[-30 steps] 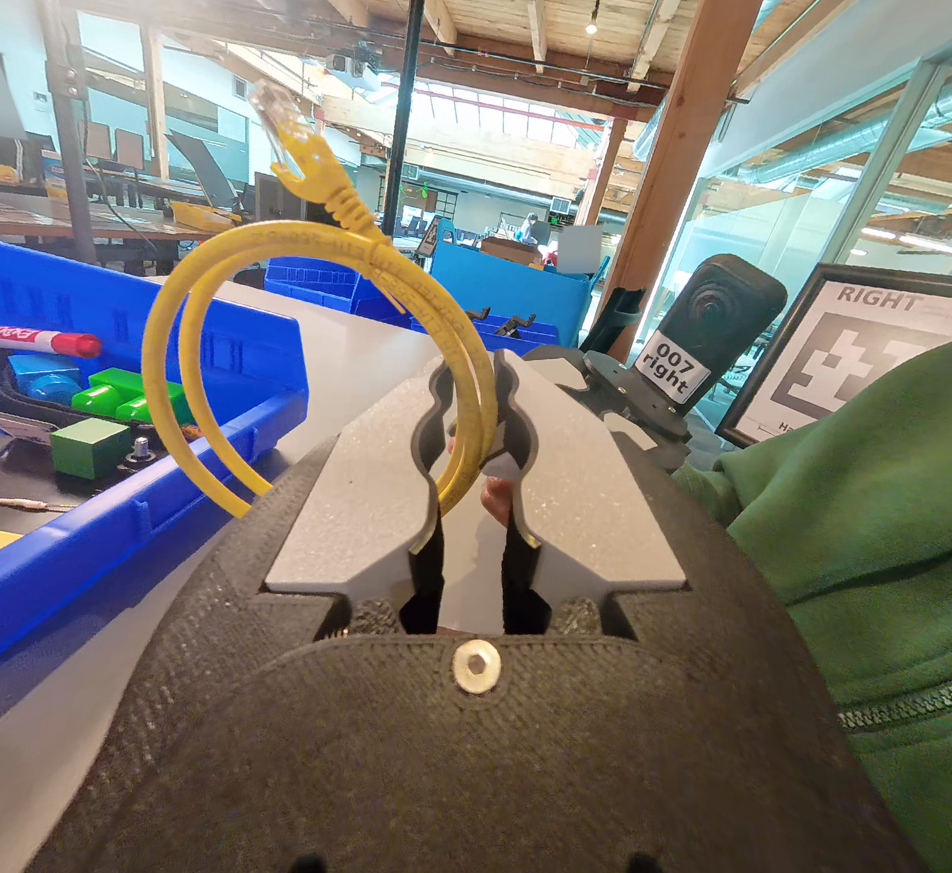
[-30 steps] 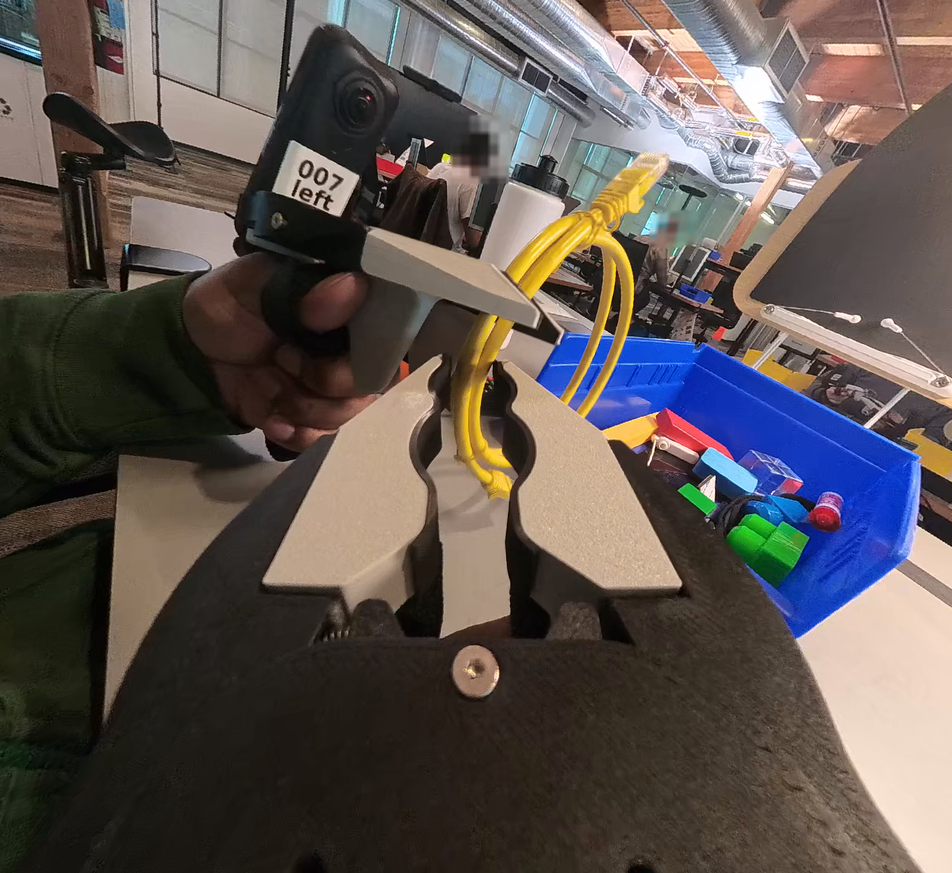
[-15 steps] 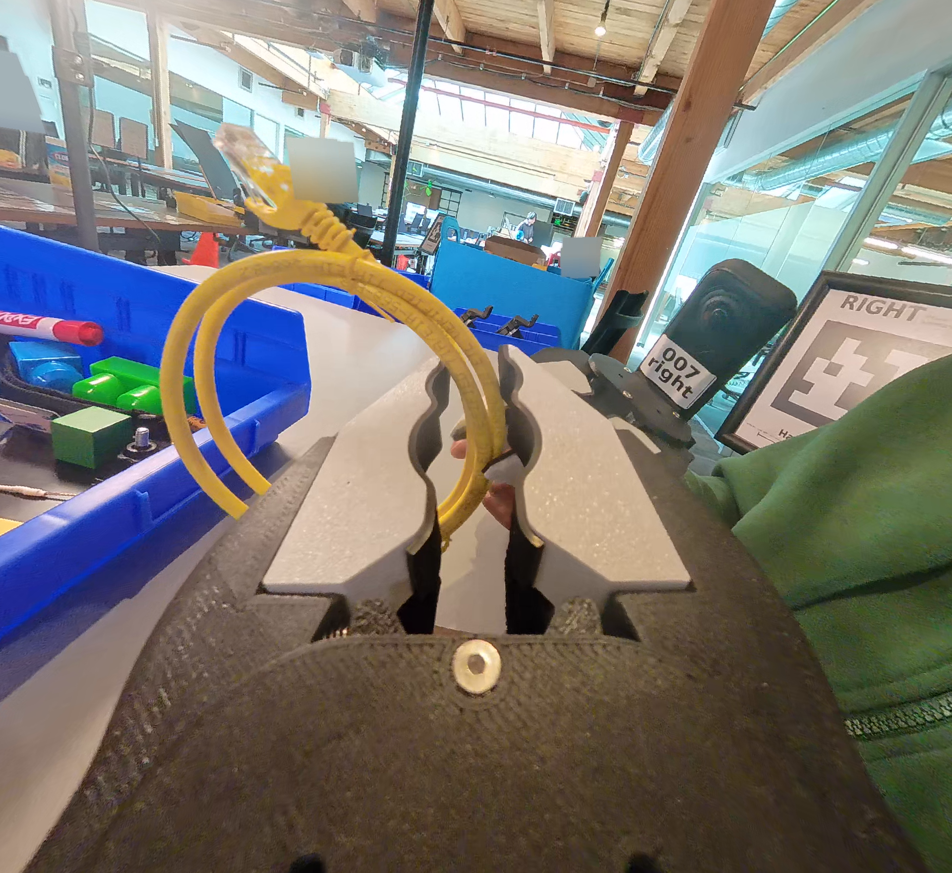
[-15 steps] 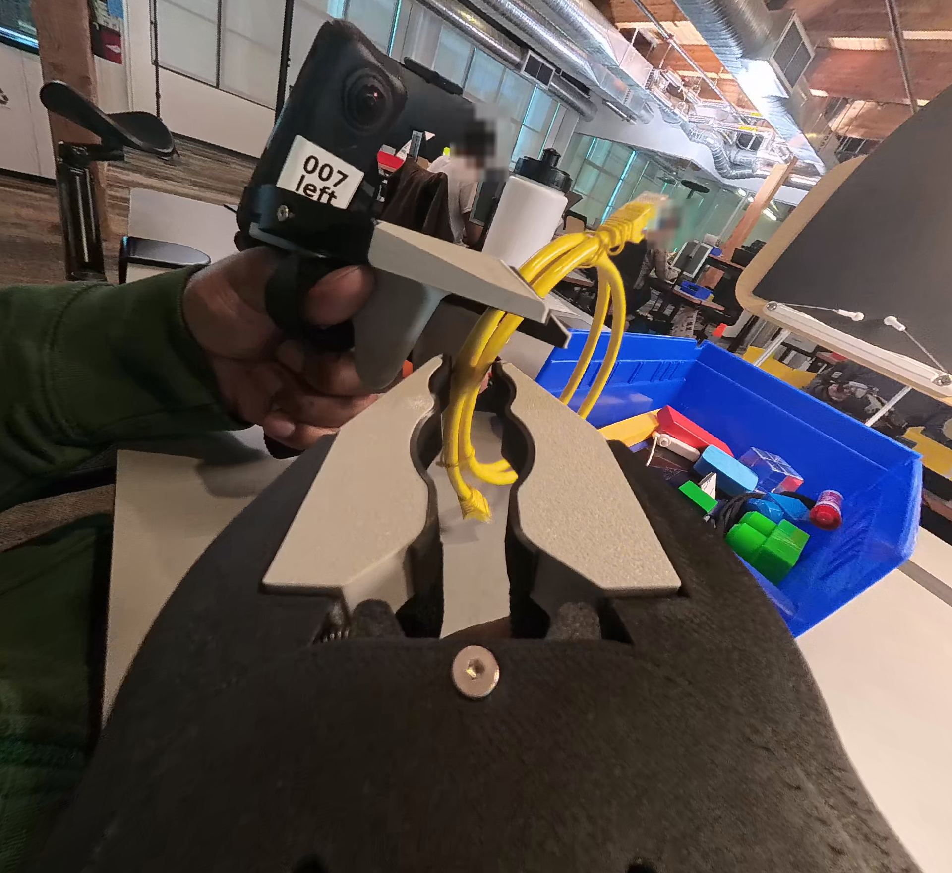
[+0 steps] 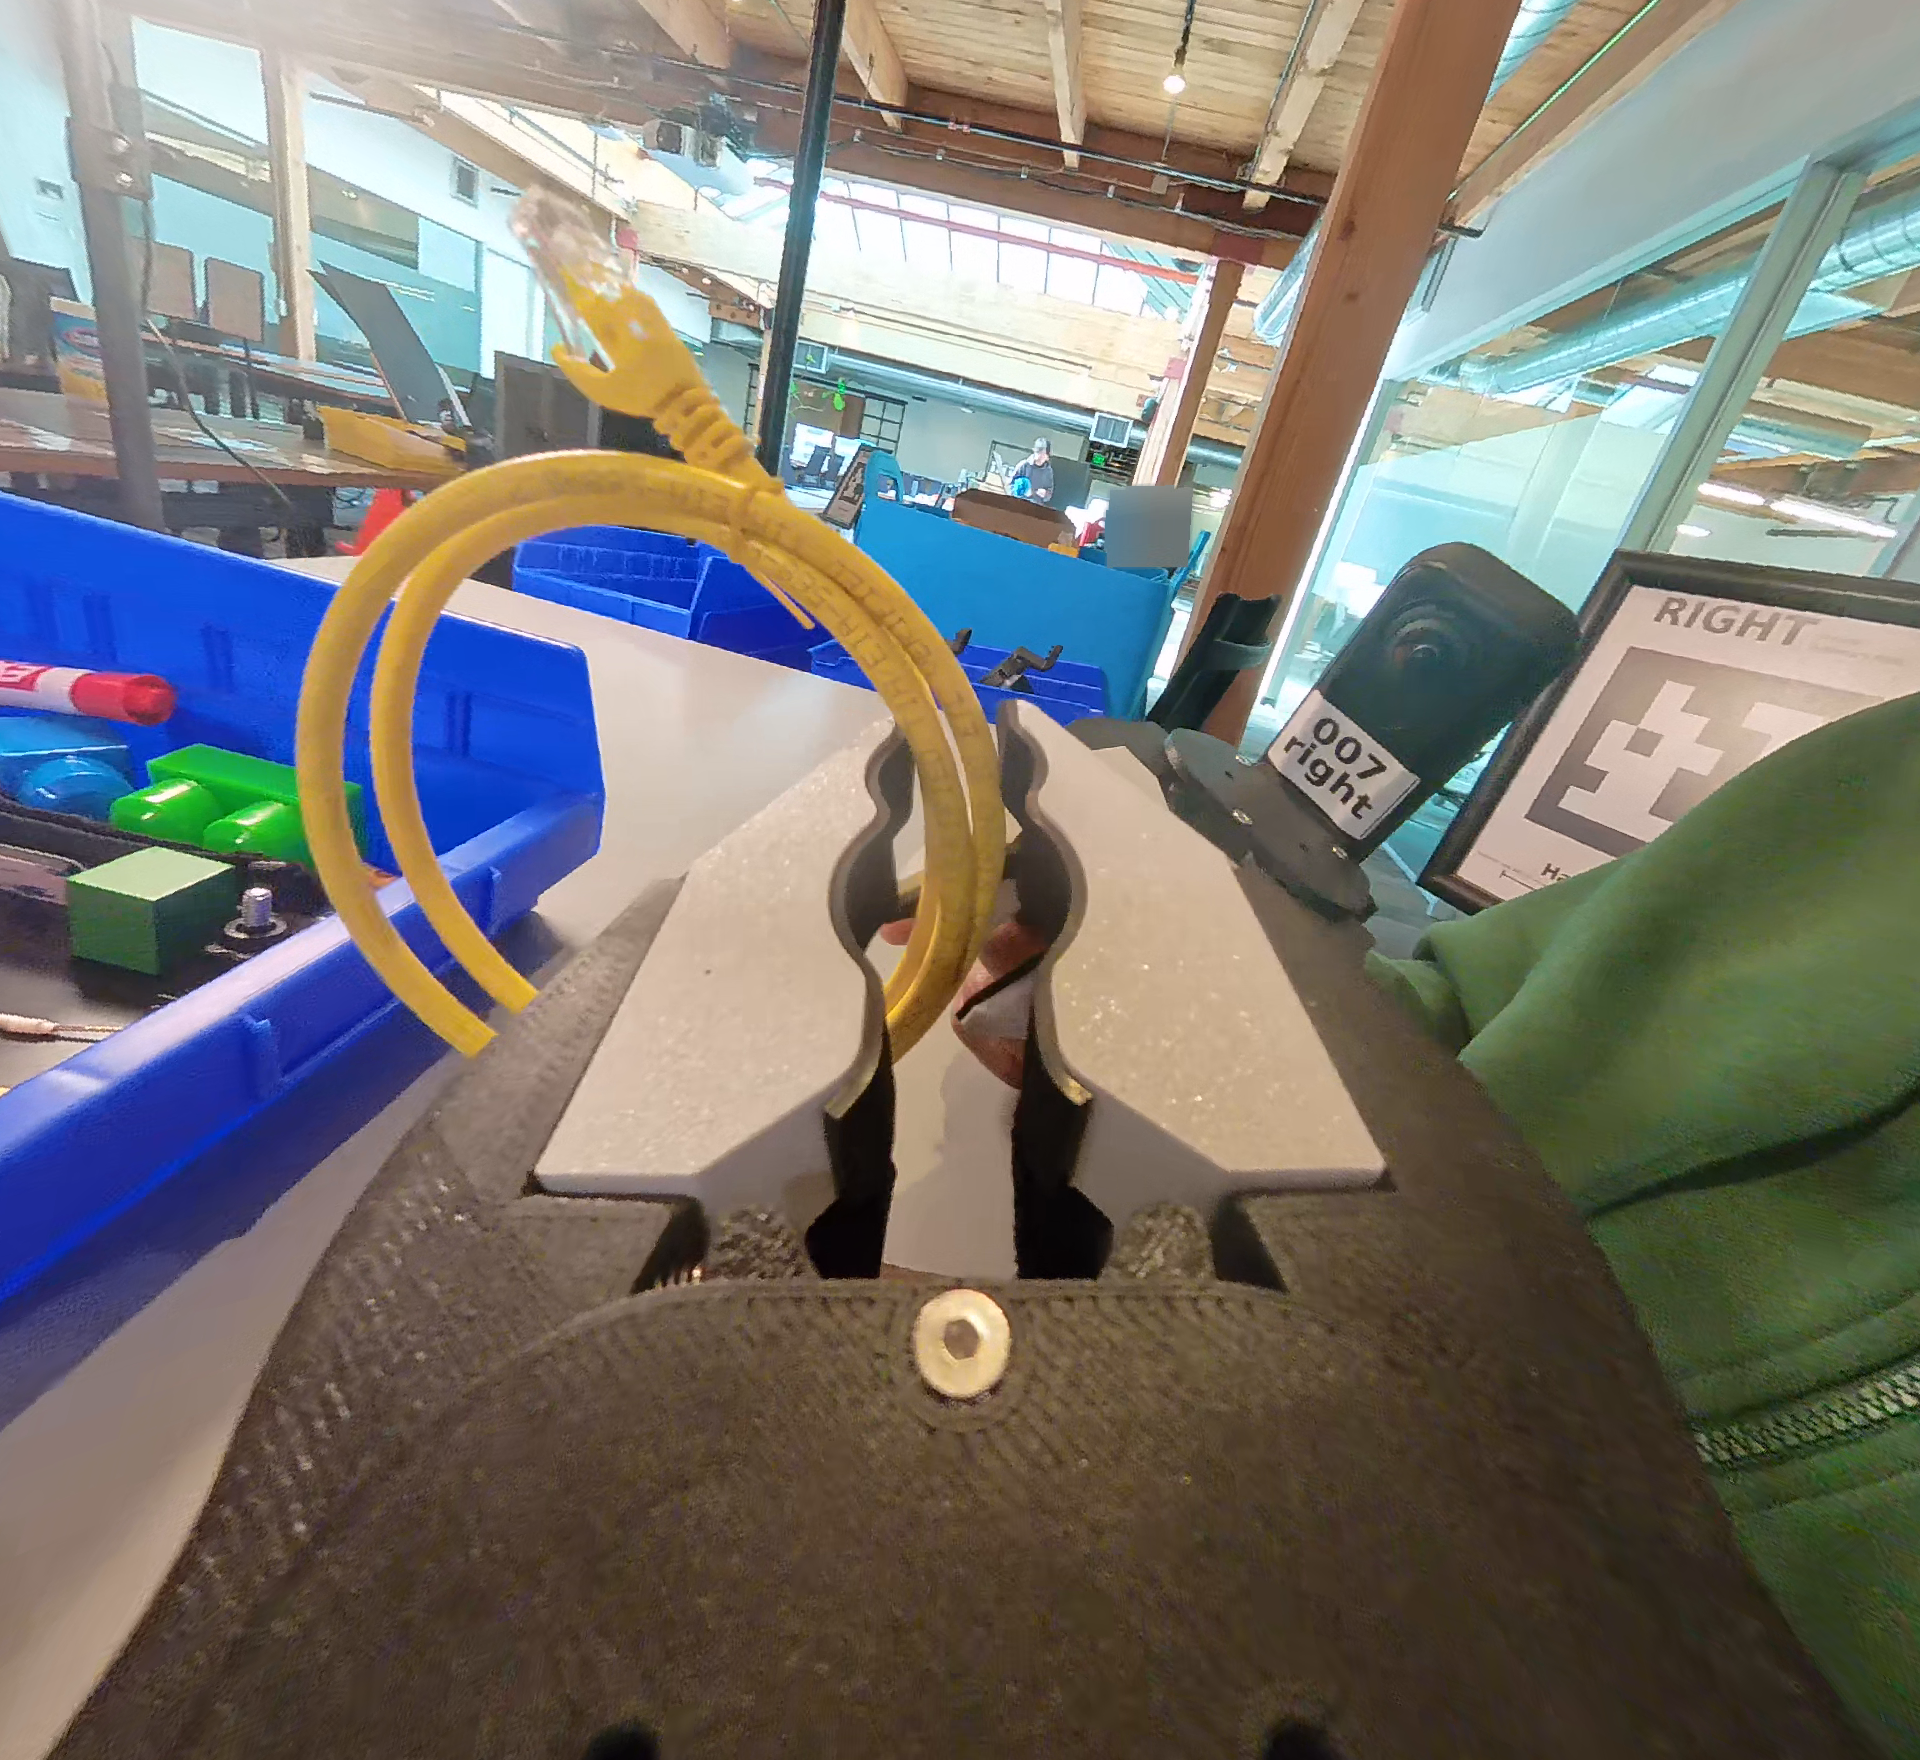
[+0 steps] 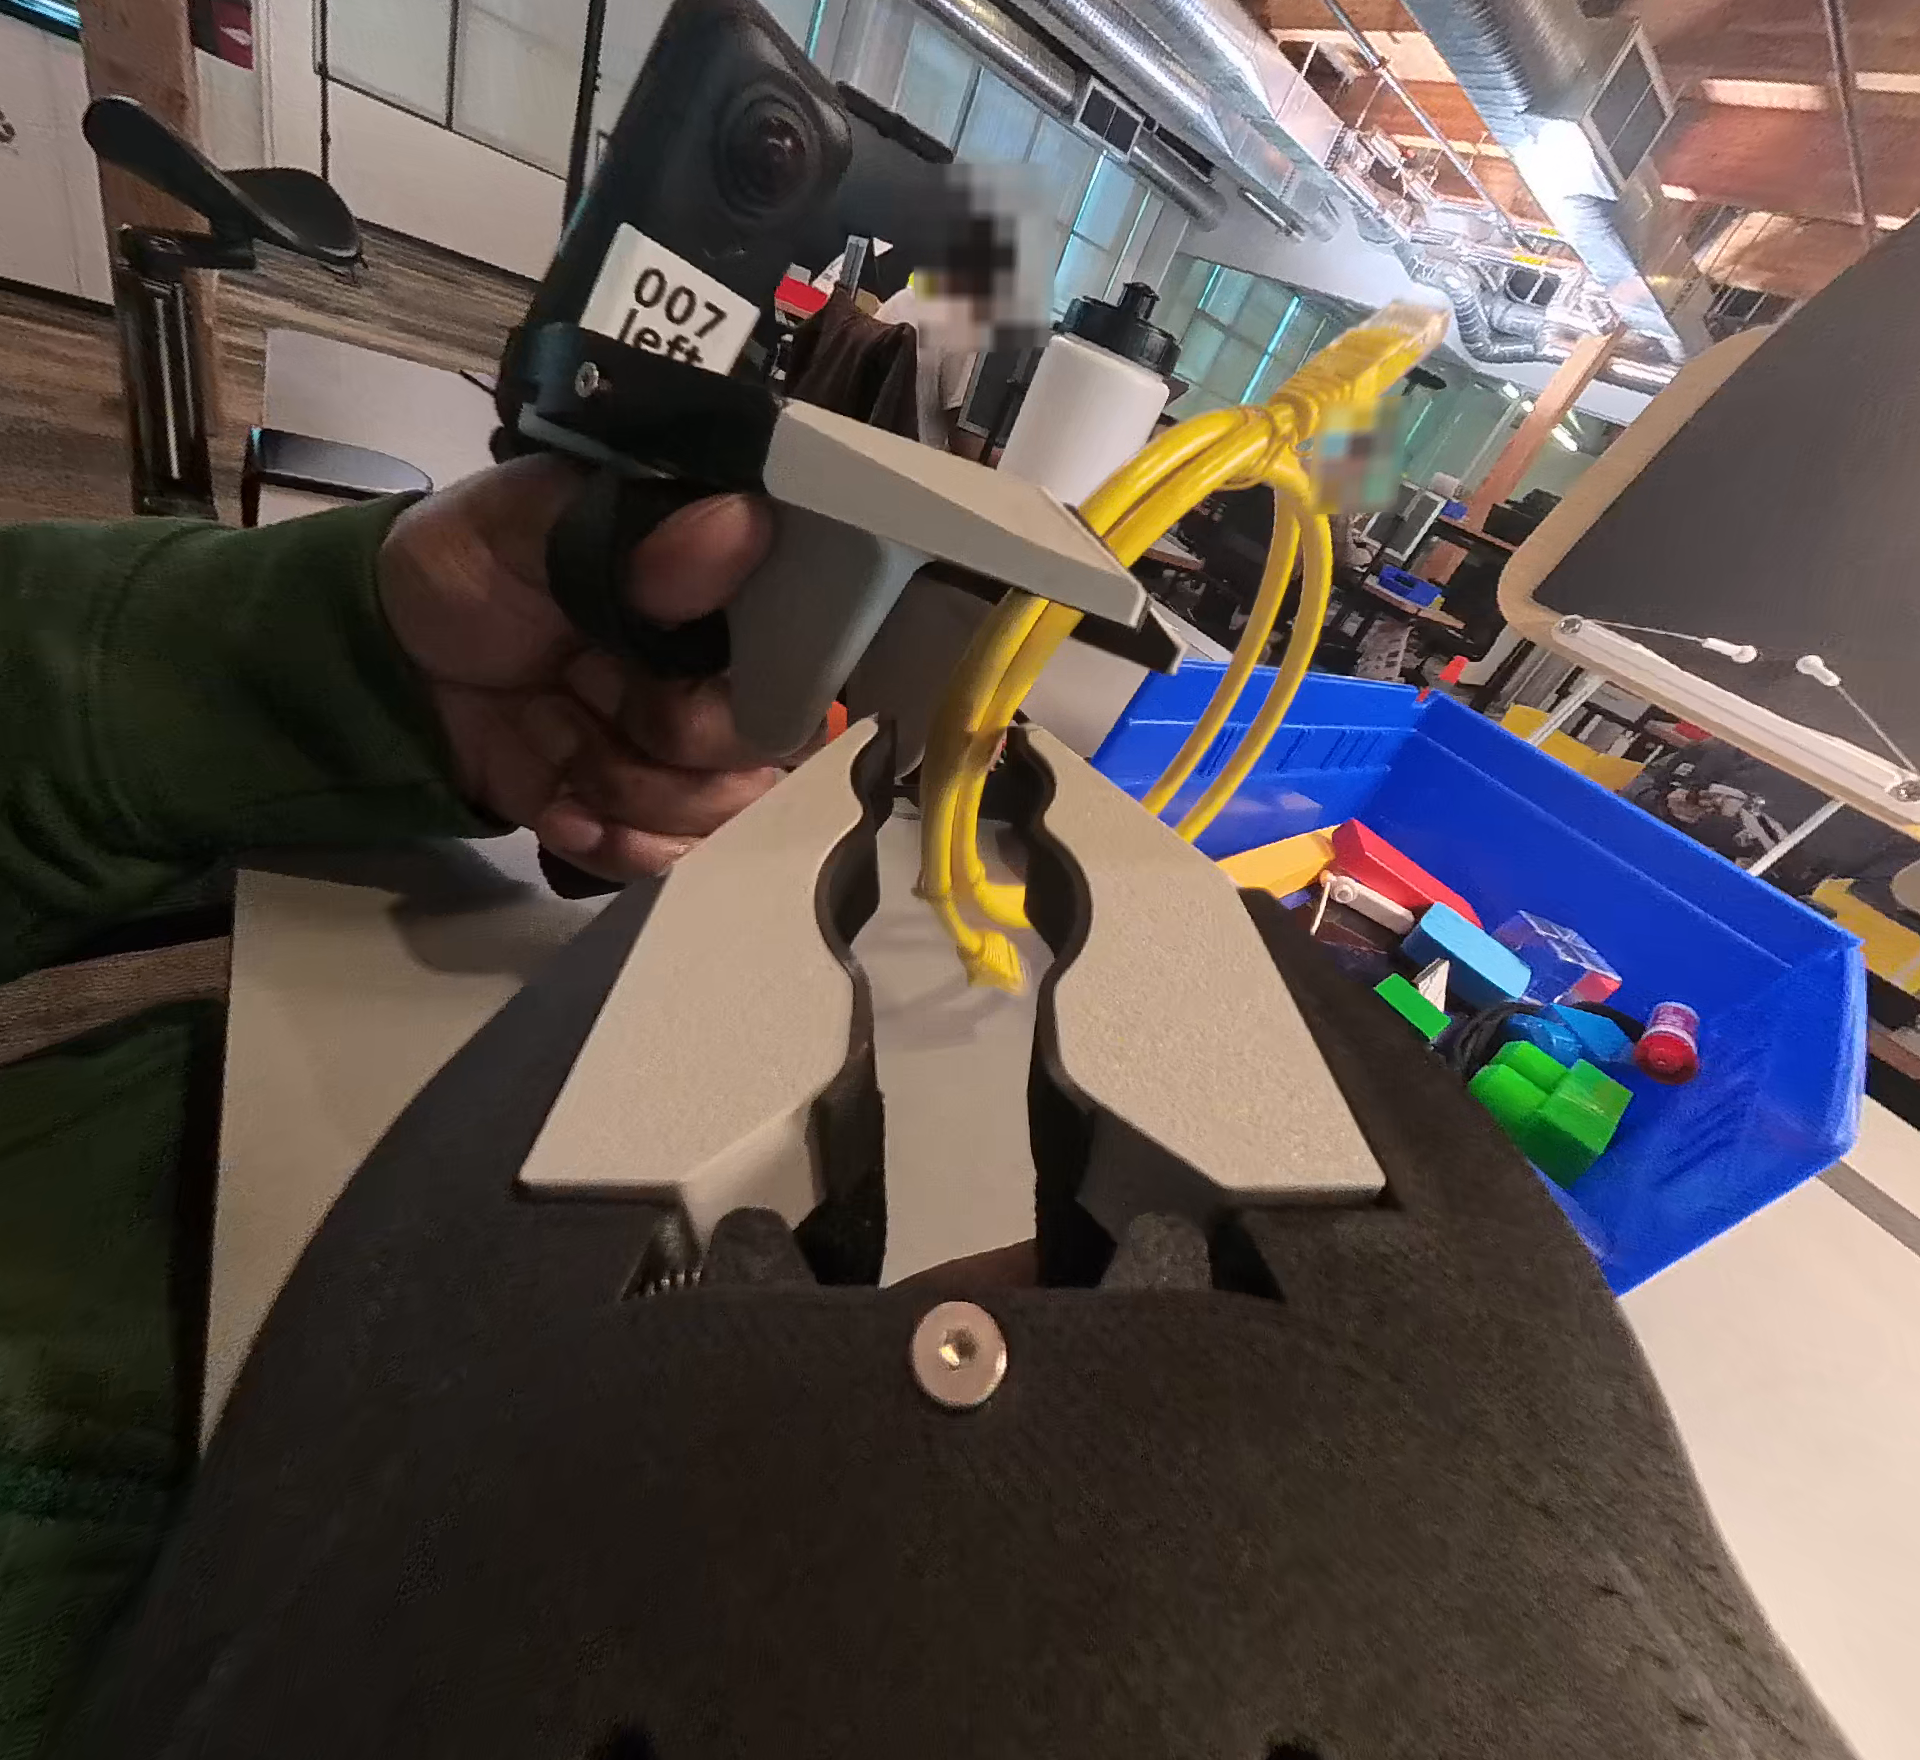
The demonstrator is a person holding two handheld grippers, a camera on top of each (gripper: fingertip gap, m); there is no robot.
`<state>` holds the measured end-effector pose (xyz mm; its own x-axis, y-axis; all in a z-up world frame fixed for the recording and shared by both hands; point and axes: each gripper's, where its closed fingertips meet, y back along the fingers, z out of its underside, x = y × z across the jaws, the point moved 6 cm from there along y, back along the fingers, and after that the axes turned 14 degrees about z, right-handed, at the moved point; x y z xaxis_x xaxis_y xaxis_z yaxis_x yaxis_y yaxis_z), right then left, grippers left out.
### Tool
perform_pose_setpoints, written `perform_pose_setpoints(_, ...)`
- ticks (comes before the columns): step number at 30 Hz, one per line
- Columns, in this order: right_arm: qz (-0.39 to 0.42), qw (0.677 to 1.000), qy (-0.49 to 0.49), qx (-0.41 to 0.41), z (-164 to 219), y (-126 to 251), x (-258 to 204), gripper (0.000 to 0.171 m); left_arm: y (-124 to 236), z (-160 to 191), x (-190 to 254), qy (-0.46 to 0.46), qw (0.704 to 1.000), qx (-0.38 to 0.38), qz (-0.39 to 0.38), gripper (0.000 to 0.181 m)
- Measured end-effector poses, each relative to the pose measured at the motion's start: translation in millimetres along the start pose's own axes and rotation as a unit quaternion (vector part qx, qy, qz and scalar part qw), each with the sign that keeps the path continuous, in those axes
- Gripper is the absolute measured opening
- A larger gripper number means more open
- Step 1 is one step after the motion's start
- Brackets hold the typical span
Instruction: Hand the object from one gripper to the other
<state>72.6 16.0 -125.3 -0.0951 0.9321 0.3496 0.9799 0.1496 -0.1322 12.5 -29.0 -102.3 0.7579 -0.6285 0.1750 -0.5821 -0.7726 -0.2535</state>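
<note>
A coiled yellow network cable (image 5: 343,754) with a clear plug at its top is clamped between the fingertips of my left gripper (image 5: 951,723), held up in the air. In the right wrist view the cable (image 6: 1288,588) hangs from the left gripper (image 6: 1143,630), held by a hand in a green sleeve. The cable's loose lower ends dangle between the fingers of my right gripper (image 6: 951,744). Its jaws stand a little apart and do not pinch the cable. The right gripper's camera (image 5: 1444,671) shows just behind the left fingers.
A blue bin (image 5: 312,1035) of coloured blocks and a red-capped marker sits on the white table (image 5: 707,702); it also shows in the right wrist view (image 6: 1714,1139). A framed marker board (image 5: 1662,723), a green sleeve and a white bottle (image 6: 1081,411) are close by. Across from one pair of fingers to the other is roughly 5 cm.
The left gripper and cable shifted slightly up and right in the right wrist view. The cable's loose ends swung between the right fingers. Neither gripper's grip has changed.
</note>
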Motion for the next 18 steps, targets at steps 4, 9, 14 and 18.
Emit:
perform_pose_setpoints(4, 0.002, 1.0, -0.008, 0.006, -2.2, 1.1, 2.5, 0.015, -0.4, 0.1, 0.3, 0.007, 1.0, 0.003, 0.004, 0.018)
perform_pose_setpoints(9, 0.007, 1.0, -0.024, 0.017, -6.1, 3.0, 6.6, 0.013, -0.2, -0.5, -0.1, 0.01, 1.0, 0.011, 0.004, 0.02)
perform_pose_setpoints(14, 0.009, 0.999, -0.044, 0.024, -8.0, 4.0, 10.1, 0.013, -1.1, 1.2, 0.3, 0.006, 1.0, 0.001, 0.004, 0.02)
perform_pose_setpoints(18, 0.005, 0.999, -0.033, 0.015, -5.1, 2.4, 6.4, 0.016, -1.1, 1.0, 1.1, -0.015, 1.0, -0.01, -0.003, 0.017)
